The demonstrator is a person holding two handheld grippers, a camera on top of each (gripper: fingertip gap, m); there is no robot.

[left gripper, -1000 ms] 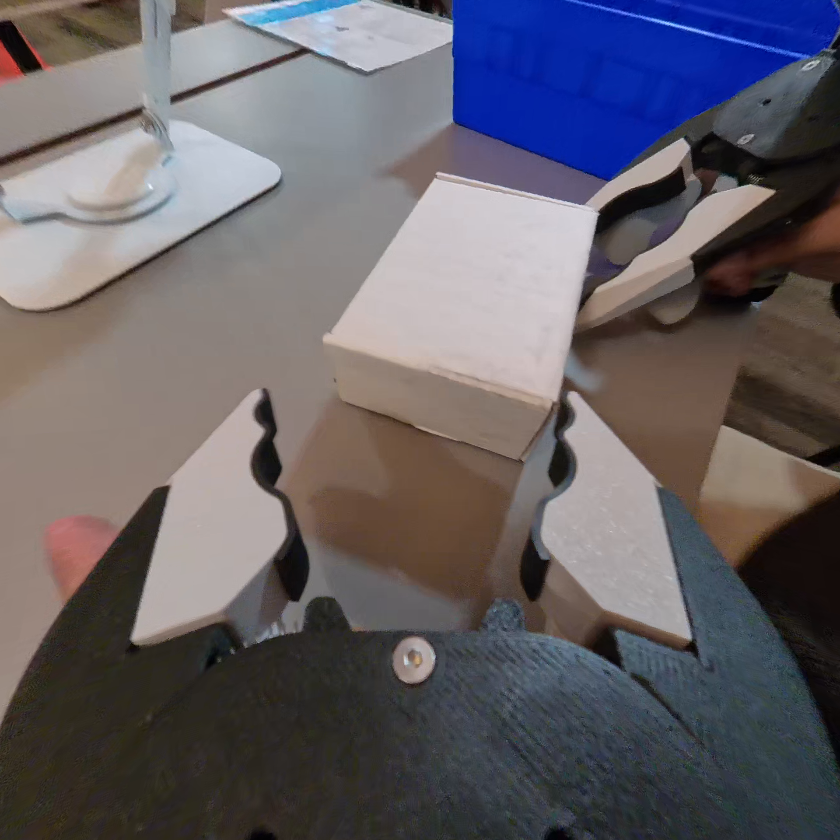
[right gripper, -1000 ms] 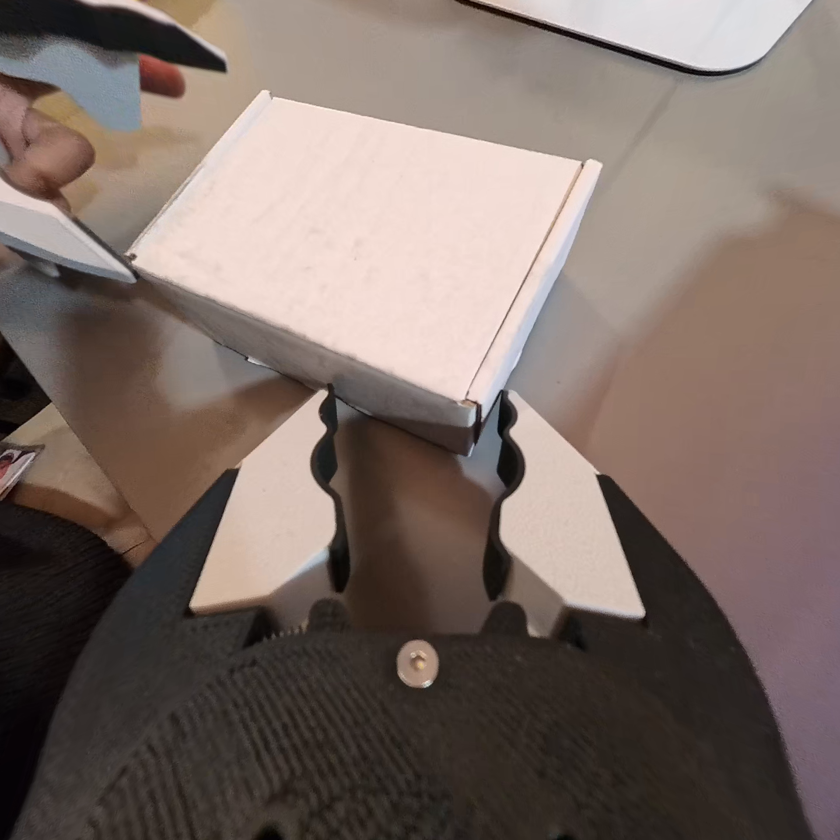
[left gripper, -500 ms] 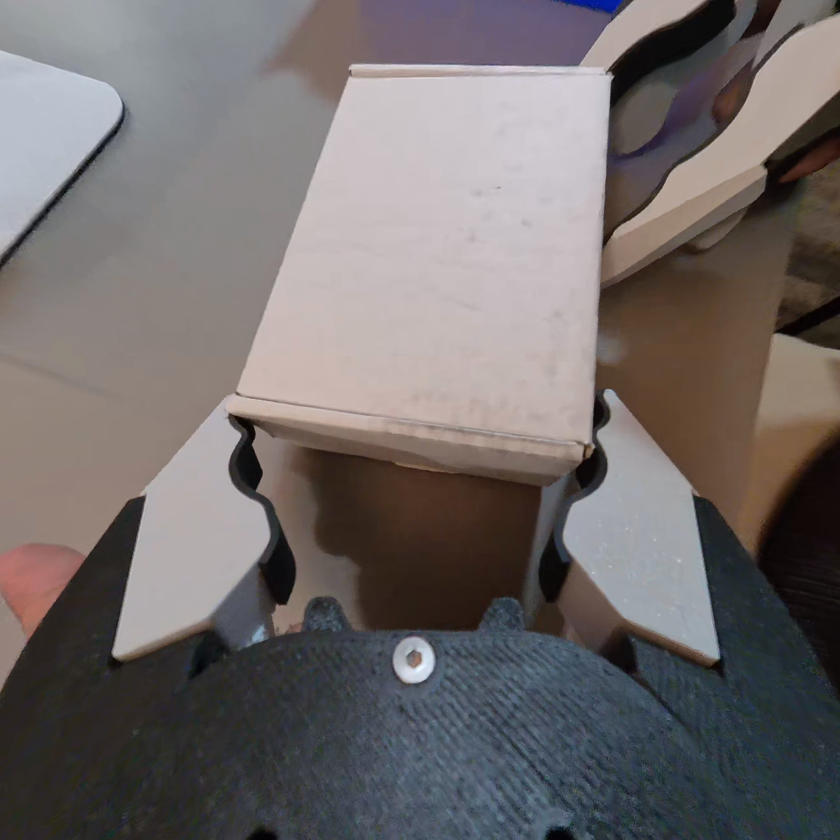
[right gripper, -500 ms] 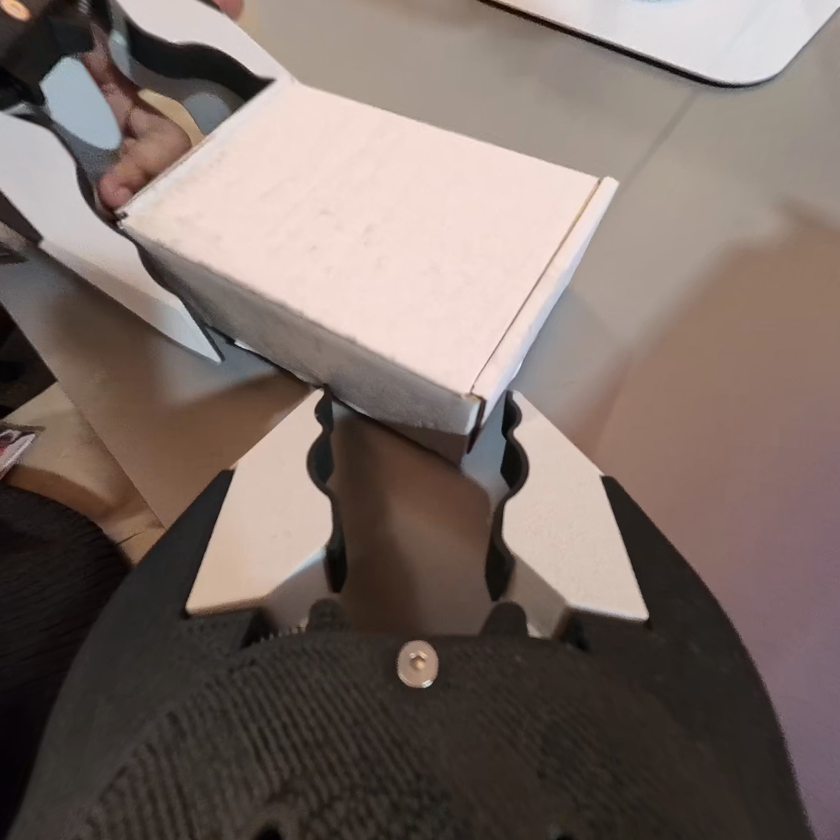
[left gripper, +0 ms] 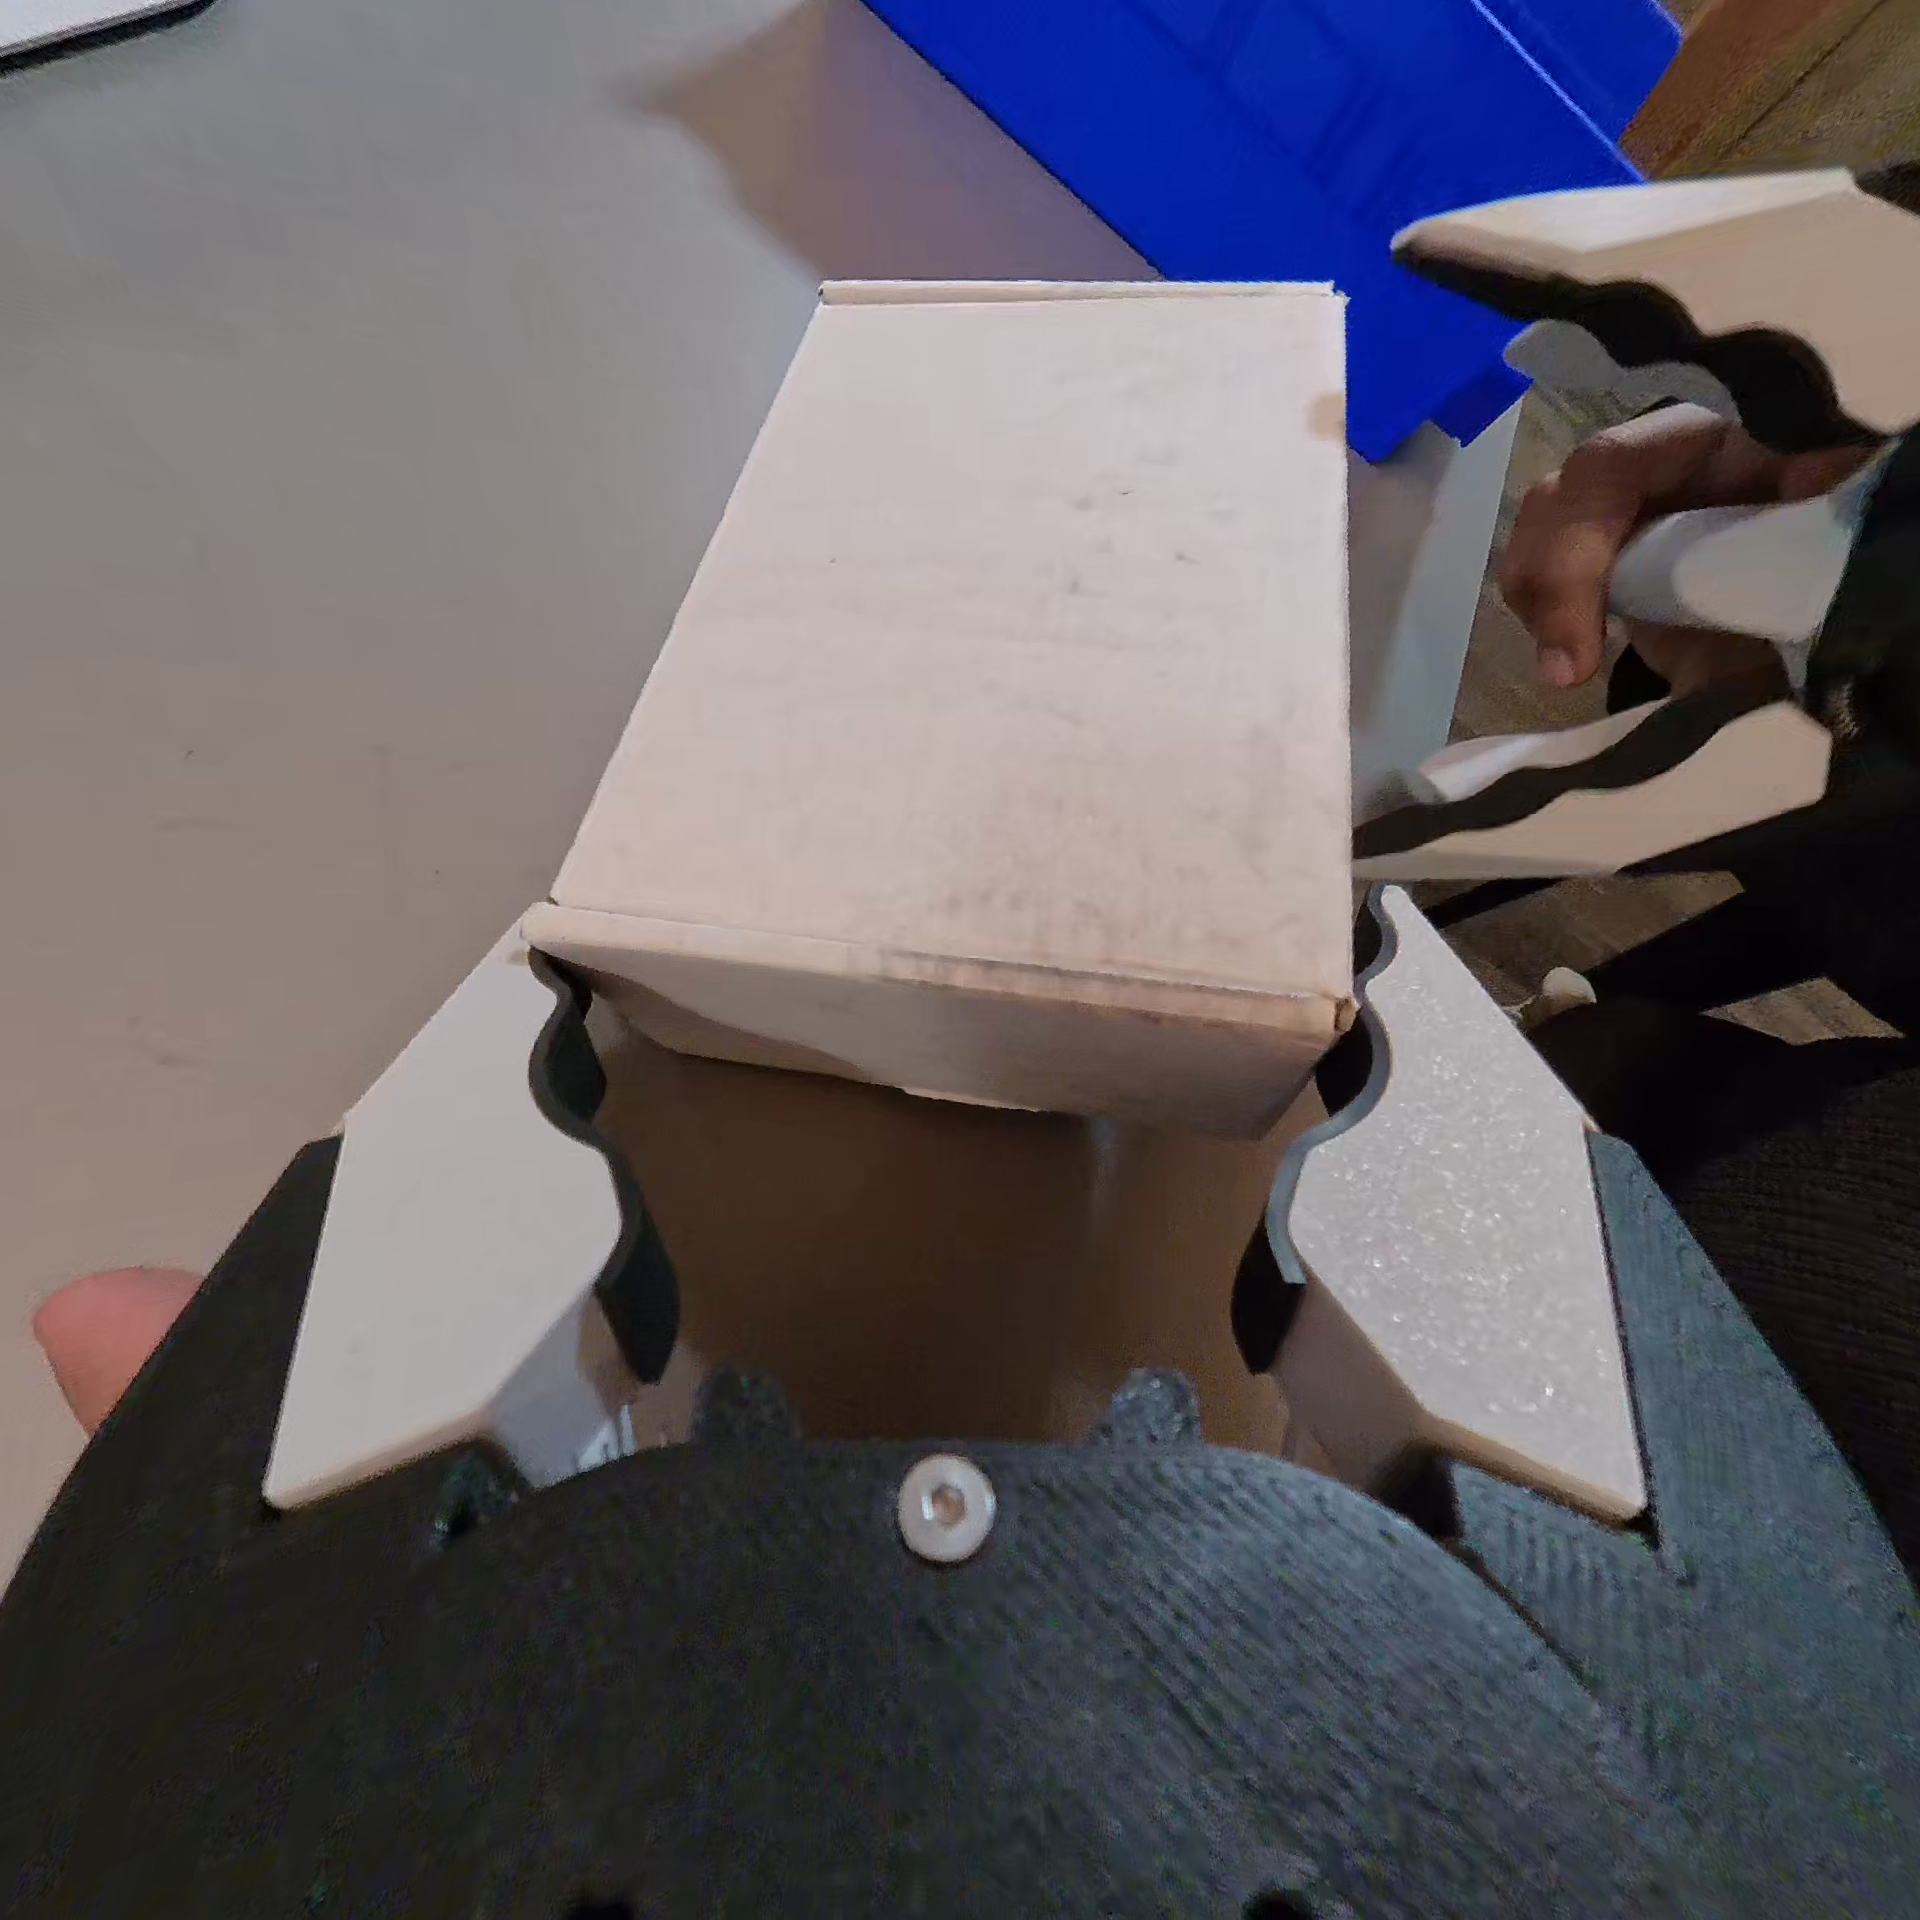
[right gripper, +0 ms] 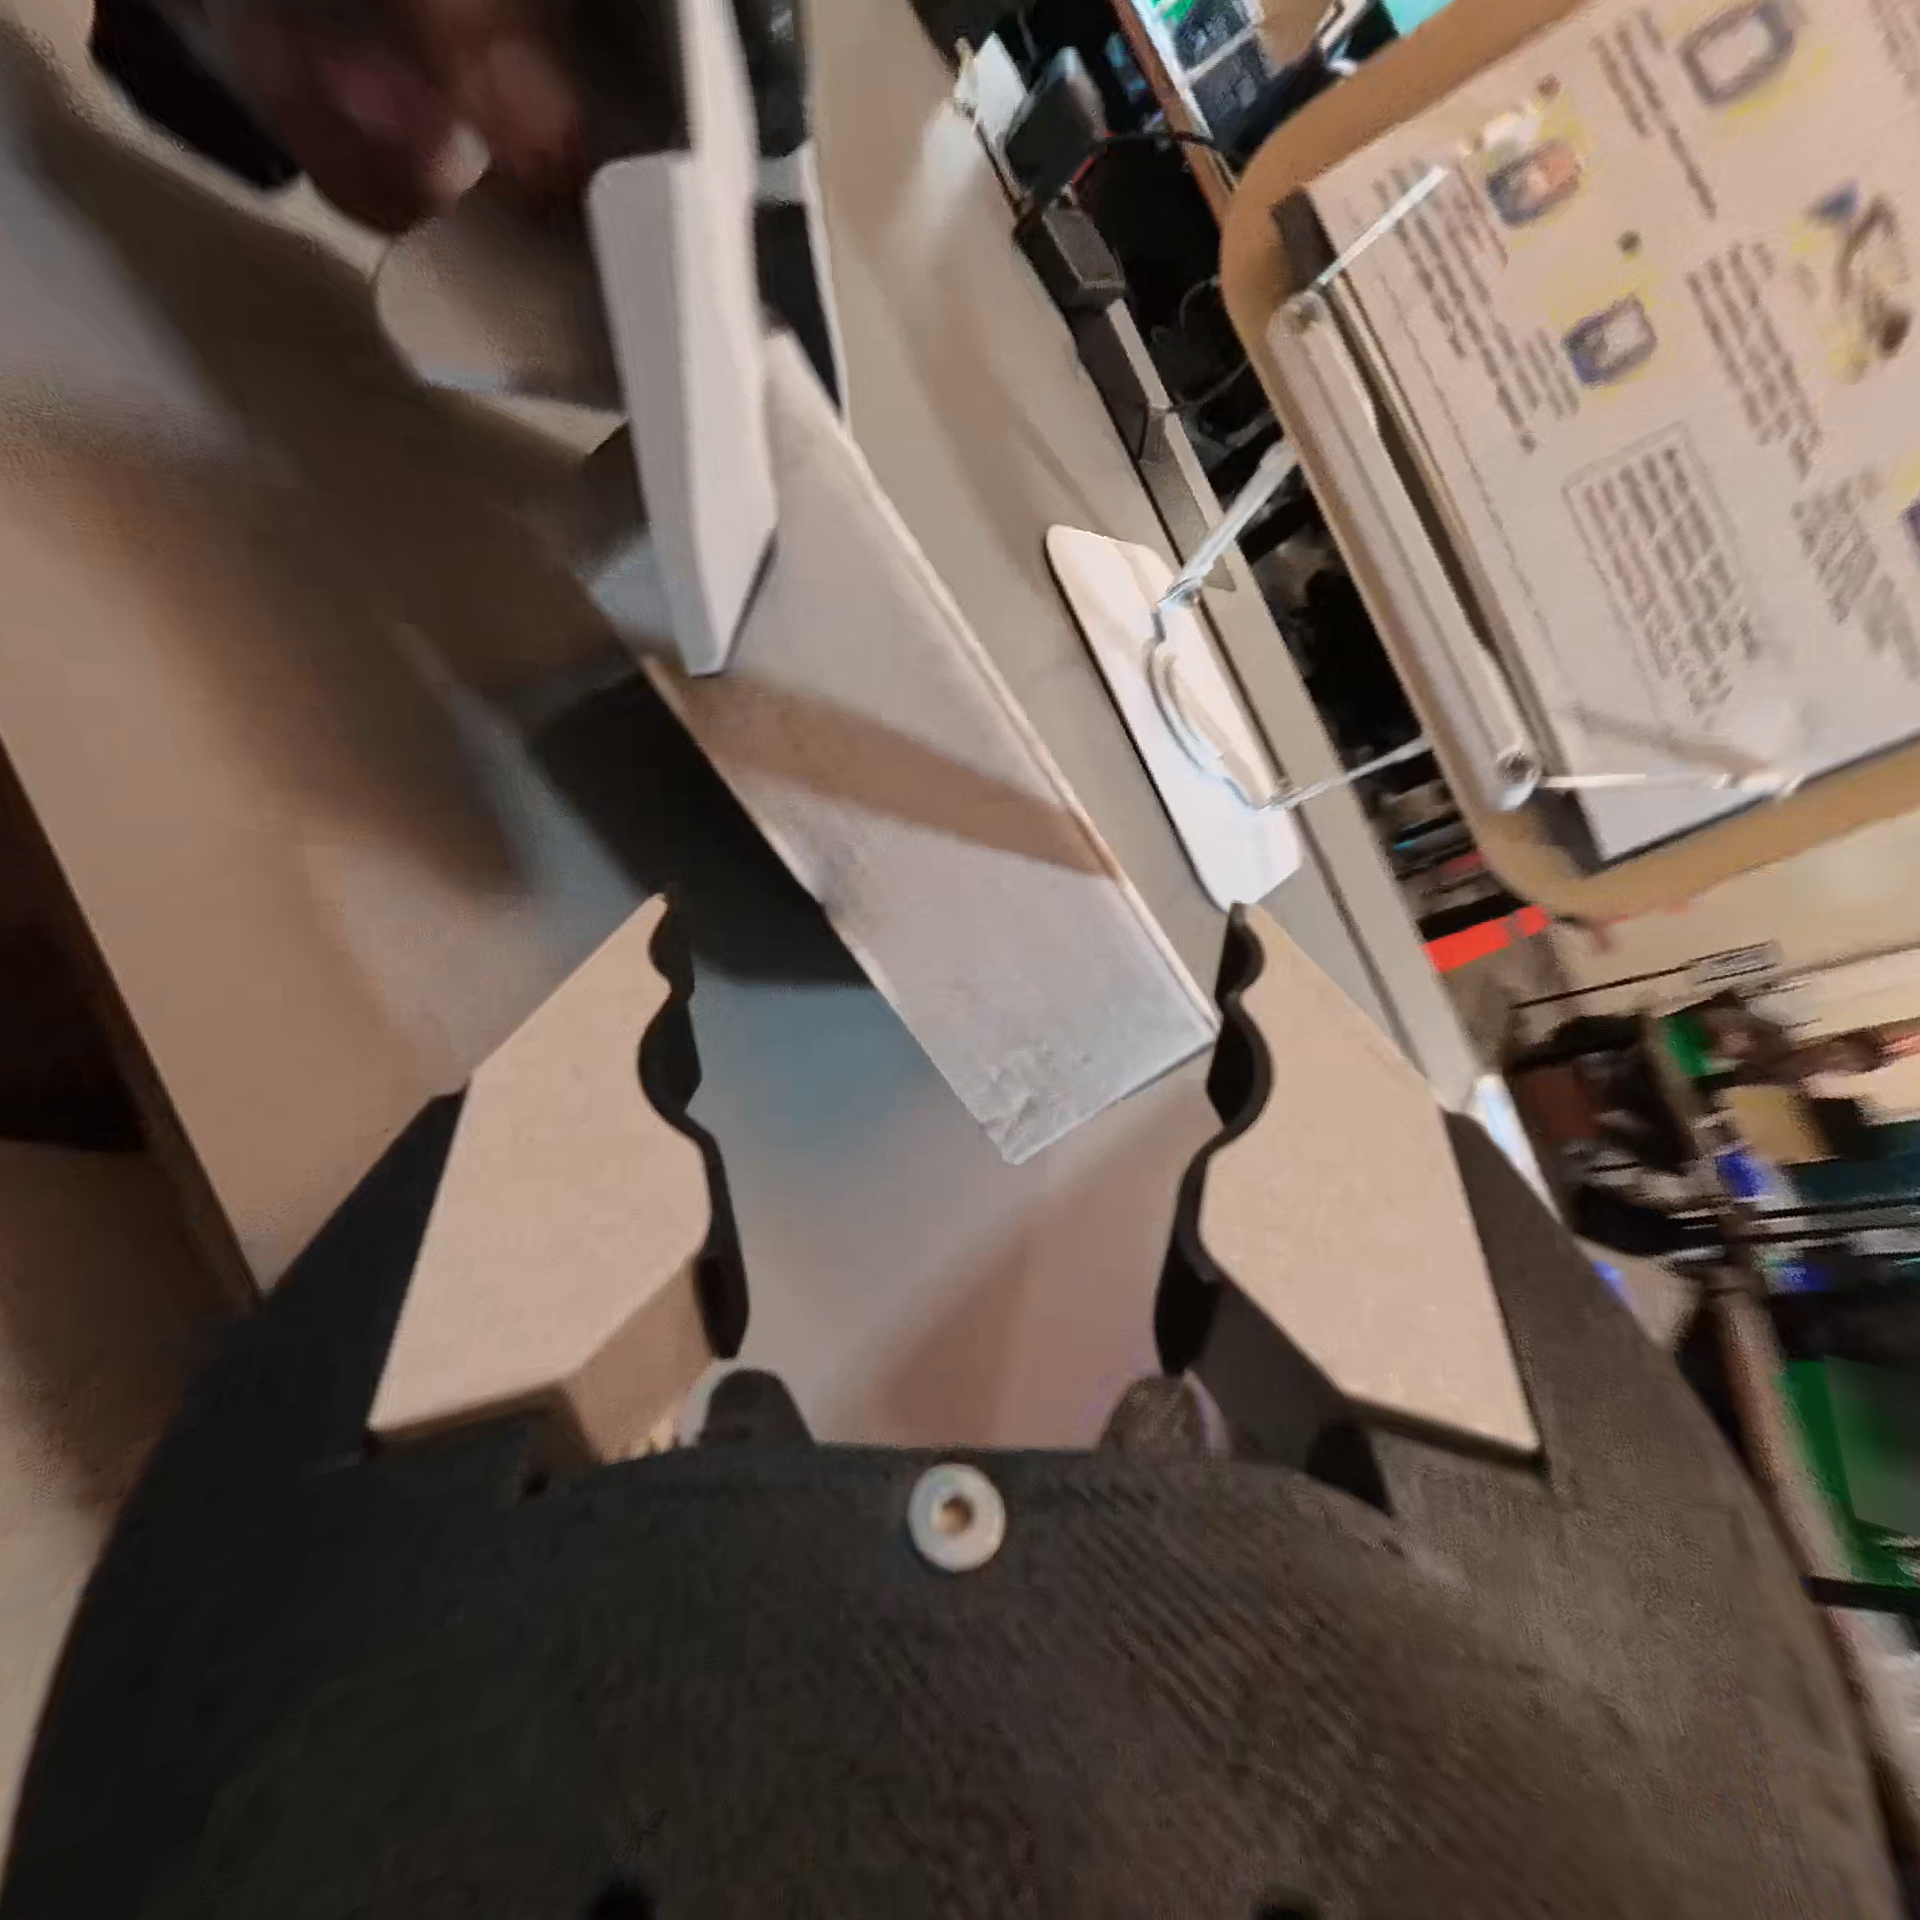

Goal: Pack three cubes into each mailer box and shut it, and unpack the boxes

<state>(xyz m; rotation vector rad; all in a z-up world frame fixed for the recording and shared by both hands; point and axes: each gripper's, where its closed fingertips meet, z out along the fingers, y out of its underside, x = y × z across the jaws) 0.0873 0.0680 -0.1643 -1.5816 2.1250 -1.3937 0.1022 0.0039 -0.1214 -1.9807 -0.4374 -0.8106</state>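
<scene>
A closed white mailer box (left gripper: 987, 644) lies on the grey table (left gripper: 312, 520). My left gripper (left gripper: 956, 951) is spread wide, and its fingertips press both sides of the box's near end. No cubes show. My right gripper (left gripper: 1382, 540) is open and rolled on its side just off the box's right edge, one finger high and one low. In the blurred right wrist view, the right gripper (right gripper: 951, 914) is open with an end of the box (right gripper: 987, 935) reaching between its fingertips. A left gripper finger (right gripper: 686, 416) stands at the box's far end.
A blue bin (left gripper: 1299, 156) stands just behind the box. A white stand base (right gripper: 1174, 707) and a board with a printed sheet (right gripper: 1610, 416) lie beyond it. The table edge runs close on the right, with a hand (left gripper: 1590, 540) and dark clothing there.
My right gripper has come off the box's corner, rolled onto its side and opened wider. My left gripper has moved up to the box's near end and now clasps it.
</scene>
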